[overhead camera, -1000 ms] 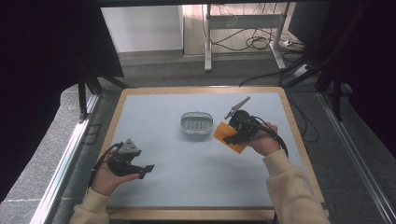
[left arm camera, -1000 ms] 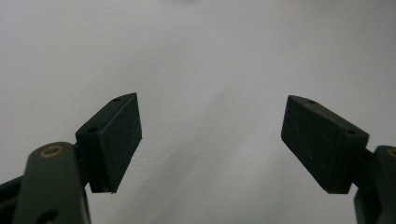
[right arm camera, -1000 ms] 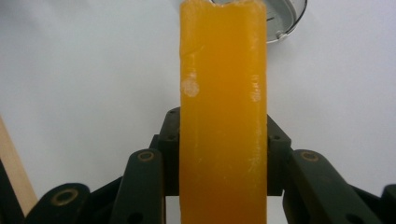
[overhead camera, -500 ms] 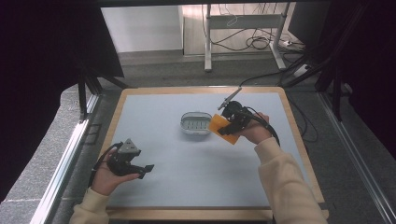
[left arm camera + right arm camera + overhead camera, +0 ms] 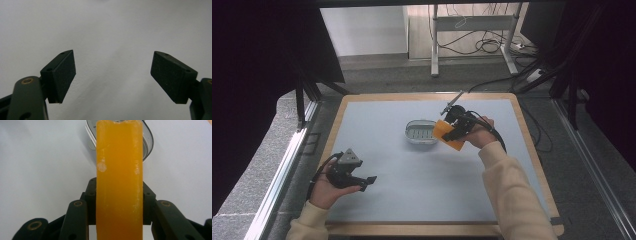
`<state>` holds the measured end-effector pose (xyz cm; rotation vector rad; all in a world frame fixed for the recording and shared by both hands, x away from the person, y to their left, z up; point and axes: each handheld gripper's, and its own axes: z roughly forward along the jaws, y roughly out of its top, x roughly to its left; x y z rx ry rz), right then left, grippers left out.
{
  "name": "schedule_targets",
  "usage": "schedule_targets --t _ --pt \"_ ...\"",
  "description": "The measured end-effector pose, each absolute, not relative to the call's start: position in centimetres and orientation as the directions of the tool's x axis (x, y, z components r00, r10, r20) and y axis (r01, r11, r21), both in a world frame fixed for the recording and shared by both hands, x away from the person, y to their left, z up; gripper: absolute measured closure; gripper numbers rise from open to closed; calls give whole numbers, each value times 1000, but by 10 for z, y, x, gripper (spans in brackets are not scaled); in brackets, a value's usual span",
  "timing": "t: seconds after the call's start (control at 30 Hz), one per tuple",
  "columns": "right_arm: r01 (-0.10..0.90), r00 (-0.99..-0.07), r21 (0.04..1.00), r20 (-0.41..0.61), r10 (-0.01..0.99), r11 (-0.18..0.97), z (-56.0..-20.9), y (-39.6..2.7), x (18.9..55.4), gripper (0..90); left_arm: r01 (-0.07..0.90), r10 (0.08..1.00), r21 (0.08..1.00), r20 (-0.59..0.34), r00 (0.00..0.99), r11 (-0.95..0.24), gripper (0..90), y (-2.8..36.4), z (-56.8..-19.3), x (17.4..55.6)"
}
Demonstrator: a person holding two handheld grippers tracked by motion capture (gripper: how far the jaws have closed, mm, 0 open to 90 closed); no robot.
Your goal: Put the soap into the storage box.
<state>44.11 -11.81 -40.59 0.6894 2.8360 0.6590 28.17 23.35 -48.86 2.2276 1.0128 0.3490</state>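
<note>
Orange and translucent, the soap bar (image 5: 119, 182) sits clamped between the right gripper's (image 5: 451, 131) jaws at centre frame in the high view (its far end over the oval metal dish (image 5: 420, 132)), while the left gripper (image 5: 362, 180), lower left, gapes wide and empty over the table (image 5: 412, 185).

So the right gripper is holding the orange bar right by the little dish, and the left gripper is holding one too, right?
Not quite. The right gripper does hold the orange bar by the little dish, but the left gripper holds nothing: the left gripper view shows its jaws wide apart over the bare table.
</note>
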Motion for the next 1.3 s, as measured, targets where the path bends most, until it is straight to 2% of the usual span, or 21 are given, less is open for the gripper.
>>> schedule_targets --t 0.53,1.3 --pt "351 -902 444 -75 425 824 -404 -103 451 617 570 745 661 -25 667 -488 200 233 -489 282" --pt "279 -937 432 -72 341 858 -405 -74 474 617 570 742 660 -29 670 -489 200 234 -490 282"
